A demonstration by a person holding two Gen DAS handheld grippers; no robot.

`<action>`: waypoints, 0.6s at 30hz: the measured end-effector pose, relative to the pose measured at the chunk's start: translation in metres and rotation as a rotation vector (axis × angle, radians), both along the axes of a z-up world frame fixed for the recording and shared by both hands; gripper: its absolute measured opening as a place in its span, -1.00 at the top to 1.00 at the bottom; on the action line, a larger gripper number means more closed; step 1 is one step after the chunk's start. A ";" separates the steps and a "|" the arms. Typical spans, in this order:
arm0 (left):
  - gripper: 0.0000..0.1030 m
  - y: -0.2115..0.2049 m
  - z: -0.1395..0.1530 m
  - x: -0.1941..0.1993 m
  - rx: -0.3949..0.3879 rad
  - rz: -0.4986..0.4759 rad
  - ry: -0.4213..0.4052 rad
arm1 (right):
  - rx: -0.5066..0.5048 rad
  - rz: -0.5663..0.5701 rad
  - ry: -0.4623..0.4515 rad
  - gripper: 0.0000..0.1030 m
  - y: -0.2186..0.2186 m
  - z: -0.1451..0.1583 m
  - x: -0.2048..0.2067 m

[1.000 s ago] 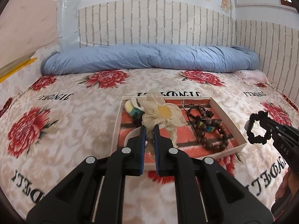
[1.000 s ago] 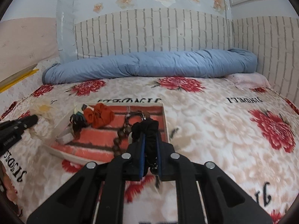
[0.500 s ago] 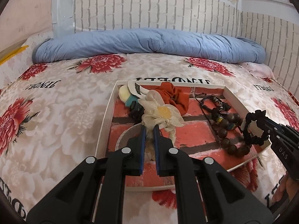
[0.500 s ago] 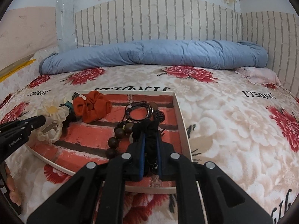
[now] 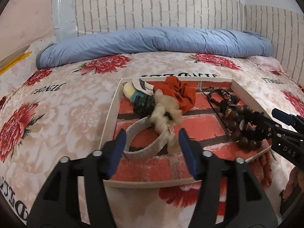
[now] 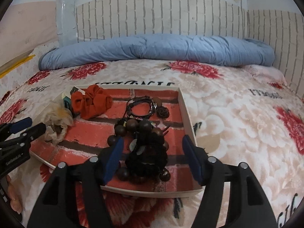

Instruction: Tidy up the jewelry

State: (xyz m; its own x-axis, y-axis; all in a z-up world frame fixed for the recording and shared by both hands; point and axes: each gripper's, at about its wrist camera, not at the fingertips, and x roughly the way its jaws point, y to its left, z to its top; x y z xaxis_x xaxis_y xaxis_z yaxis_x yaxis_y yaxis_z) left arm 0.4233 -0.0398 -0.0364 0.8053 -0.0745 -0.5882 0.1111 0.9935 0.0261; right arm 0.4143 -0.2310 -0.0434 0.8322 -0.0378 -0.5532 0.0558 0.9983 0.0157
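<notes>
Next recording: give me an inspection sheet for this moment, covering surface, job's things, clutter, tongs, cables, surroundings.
Surface: floral blanket on a bed.
Job's things: white tray holding orange scrunchie, wooden bead bracelet, black scrunchie, cream flower hair tie, white bangle.
Clutter: nothing seen.
Tongs: left tongs and right tongs both opening; nothing pressed.
Cables: nothing seen.
Surroundings: rolled blue quilt, brick-pattern wall.

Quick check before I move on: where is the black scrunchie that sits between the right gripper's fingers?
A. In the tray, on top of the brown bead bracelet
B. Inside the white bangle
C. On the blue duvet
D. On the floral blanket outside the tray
A: the black scrunchie lies on the brown bead bracelet inside the tray, free between the right gripper's opening jaws.
</notes>
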 end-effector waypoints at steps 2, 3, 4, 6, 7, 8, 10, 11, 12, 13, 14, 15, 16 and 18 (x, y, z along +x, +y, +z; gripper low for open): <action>-0.29 0.003 0.003 -0.006 -0.015 0.004 0.001 | -0.008 -0.006 -0.003 -0.30 -0.001 0.002 -0.004; -0.43 0.005 0.005 -0.011 -0.025 0.007 -0.004 | -0.005 -0.006 -0.003 -0.41 -0.002 0.003 -0.007; -0.52 0.007 0.008 -0.014 -0.031 0.012 -0.012 | -0.005 -0.010 -0.006 -0.47 -0.003 0.004 -0.011; -0.80 0.011 0.018 -0.029 -0.038 0.030 -0.053 | -0.008 -0.017 -0.026 -0.64 -0.005 0.009 -0.023; -0.83 0.013 0.024 -0.038 -0.042 0.033 -0.075 | -0.009 -0.019 -0.031 -0.66 -0.005 0.011 -0.028; -0.90 0.014 0.028 -0.046 -0.043 0.037 -0.088 | -0.011 -0.024 -0.038 -0.71 -0.005 0.014 -0.033; -0.90 0.015 0.035 -0.062 -0.046 0.036 -0.110 | -0.007 -0.026 -0.054 -0.78 -0.006 0.020 -0.048; -0.90 0.015 0.037 -0.070 -0.045 0.032 -0.118 | -0.006 -0.027 -0.062 -0.82 -0.007 0.022 -0.056; -0.90 0.015 0.039 -0.076 -0.041 0.029 -0.121 | -0.010 -0.029 -0.067 -0.85 -0.007 0.023 -0.064; -0.90 0.015 0.041 -0.083 -0.034 0.033 -0.126 | -0.012 -0.030 -0.069 -0.86 -0.007 0.024 -0.070; -0.90 0.014 0.043 -0.090 -0.029 0.038 -0.129 | -0.018 -0.030 -0.071 -0.89 -0.007 0.025 -0.080; -0.90 0.015 0.045 -0.095 -0.029 0.040 -0.130 | -0.021 -0.032 -0.071 -0.91 -0.007 0.026 -0.086; -0.90 0.016 0.046 -0.100 -0.032 0.041 -0.130 | -0.023 -0.033 -0.069 -0.91 -0.007 0.027 -0.094; -0.90 0.019 0.047 -0.117 -0.034 0.042 -0.134 | -0.022 -0.037 -0.069 -0.91 -0.009 0.027 -0.109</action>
State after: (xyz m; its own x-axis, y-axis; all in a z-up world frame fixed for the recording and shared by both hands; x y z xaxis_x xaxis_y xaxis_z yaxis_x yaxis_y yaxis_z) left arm 0.3060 -0.0210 0.0109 0.8792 -0.0576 -0.4730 0.0675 0.9977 0.0040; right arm 0.3049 -0.2397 -0.0162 0.8659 -0.0812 -0.4936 0.0925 0.9957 -0.0016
